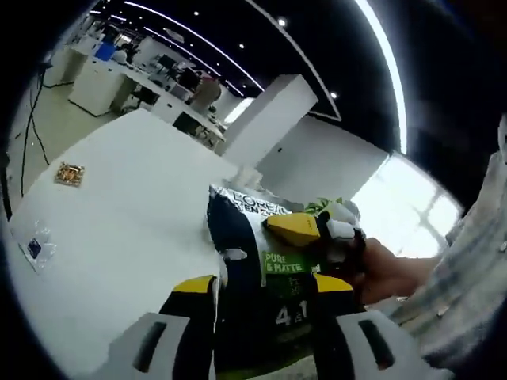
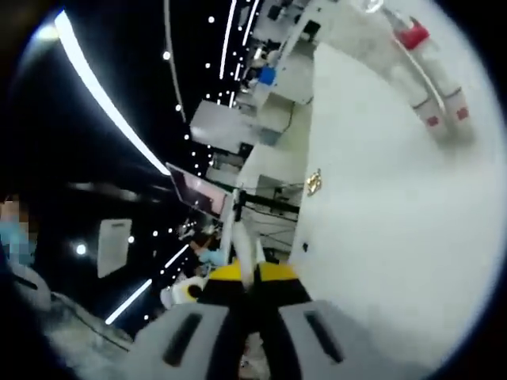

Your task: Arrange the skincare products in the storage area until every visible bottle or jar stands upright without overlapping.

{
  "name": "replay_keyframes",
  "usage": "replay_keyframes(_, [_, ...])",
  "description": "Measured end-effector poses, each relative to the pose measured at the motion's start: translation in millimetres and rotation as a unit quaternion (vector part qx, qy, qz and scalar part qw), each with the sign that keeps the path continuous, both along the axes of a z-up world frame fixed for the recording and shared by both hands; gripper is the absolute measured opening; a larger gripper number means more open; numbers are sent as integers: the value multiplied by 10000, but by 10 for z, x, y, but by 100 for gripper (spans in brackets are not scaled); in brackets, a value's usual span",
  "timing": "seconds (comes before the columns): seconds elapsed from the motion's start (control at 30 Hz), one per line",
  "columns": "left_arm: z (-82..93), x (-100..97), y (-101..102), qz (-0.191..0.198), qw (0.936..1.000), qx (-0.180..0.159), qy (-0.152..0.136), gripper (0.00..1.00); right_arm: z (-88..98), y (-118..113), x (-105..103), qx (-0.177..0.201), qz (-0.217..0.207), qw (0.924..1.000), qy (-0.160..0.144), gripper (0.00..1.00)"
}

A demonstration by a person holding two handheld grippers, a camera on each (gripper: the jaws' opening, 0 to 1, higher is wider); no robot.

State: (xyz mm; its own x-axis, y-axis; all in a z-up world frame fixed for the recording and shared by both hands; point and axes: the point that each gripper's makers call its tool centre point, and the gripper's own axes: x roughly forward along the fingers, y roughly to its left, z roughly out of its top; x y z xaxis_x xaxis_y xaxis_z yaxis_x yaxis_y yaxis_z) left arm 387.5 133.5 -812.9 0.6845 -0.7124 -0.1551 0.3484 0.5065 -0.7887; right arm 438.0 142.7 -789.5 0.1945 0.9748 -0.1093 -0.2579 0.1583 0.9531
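- In the left gripper view, the left gripper (image 1: 265, 289) has its yellow-tipped jaws spread wide around a dark blue and white squeeze tube with a green "PURE & MATTE" label (image 1: 257, 261); the tube sits between the two jaws, pressed by both.
- The tube's long axis runs along the jaws and away from the camera, its flat crimped silver end pointing up and away over the white desk (image 1: 127, 214); the end nearest the camera is hidden between the jaws.
- The right gripper (image 1: 317, 231), with a yellow tip and white body, comes into the same view from the right and touches the tube's upper right side; a person's hand (image 1: 388, 273) and a pale striped sleeve (image 1: 467, 269) are behind it.
- On the desk, well apart from the tube, lie a small golden-brown square packet (image 1: 70, 173) and a small clear sachet with a dark blue patch (image 1: 35, 247).
- In the right gripper view, the right gripper's (image 2: 252, 285) yellow-tipped jaws stand almost together around a thin white edge (image 2: 242, 253); what that edge belongs to cannot be told.
- Far across the desk (image 2: 380, 198) in that view lie blurred white tubes with red caps (image 2: 432, 87), their long axes flat on the surface.
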Motion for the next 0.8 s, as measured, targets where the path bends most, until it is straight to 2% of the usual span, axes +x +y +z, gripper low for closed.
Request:
replay_keyframes(0.03, [23,-6,5,-5,9999,-126,-15,46,31,13,-31,42,104,9999,-18,1])
replay_keyframes(0.07, [6,31,88,218,9993,-287,20,41,61,17,-44,96,159,9998,-120,1])
replay_keyframes(0.13, [35,18,149,338,9970,-685,148,26,123,7,-70,292,250,9993,-40,1])
replay_keyframes(0.2, [114,5,198,477,9906,-1251,266,20,120,-28,-63,244,191,9995,-78,1])
replay_keyframes(0.27, [158,-18,207,498,9862,-1551,304,11,131,-38,-72,295,226,9993,-69,1])
replay_keyframes(0.3, [181,-28,233,551,9841,-1671,253,5,131,-43,-76,296,256,9992,-93,1])
replay_keyframes(0.33, [246,-49,208,447,9820,-1829,136,2,112,-48,-79,239,269,9993,-116,1])
replay_keyframes(0.37, [262,-63,192,478,9792,-1960,206,1,119,-43,-85,262,286,9991,-143,1])
replay_keyframes(0.4, [223,-50,193,558,9819,-1796,211,1,137,-33,-79,293,269,9990,-220,1])
replay_keyframes(0.43, [245,-35,202,658,9792,-1911,203,1,148,-30,-62,312,211,9988,-322,1])
replay_keyframes(0.47, [289,-19,202,710,9743,-2125,233,1,156,-28,-54,347,180,9987,-325,2])
replay_keyframes(0.5, [313,18,242,926,9667,-2370,266,0,151,-19,-57,348,144,9988,-327,5])
replay_keyframes(0.57, [381,94,343,1240,9525,-2774,177,0,22,-8,-121,20,326,9982,-506,15])
replay_keyframes(0.6, [385,113,363,1301,9496,-2848,185,0,10,0,-151,-3,362,9976,-596,16])
replay_keyframes(0.67, [354,133,360,1294,9535,-2713,224,0,39,7,-222,117,453,9976,-517,11])
replay_keyframes(0.8, [324,192,356,1327,9556,-2616,292,0,34,-27,-239,171,463,9979,-412,6])
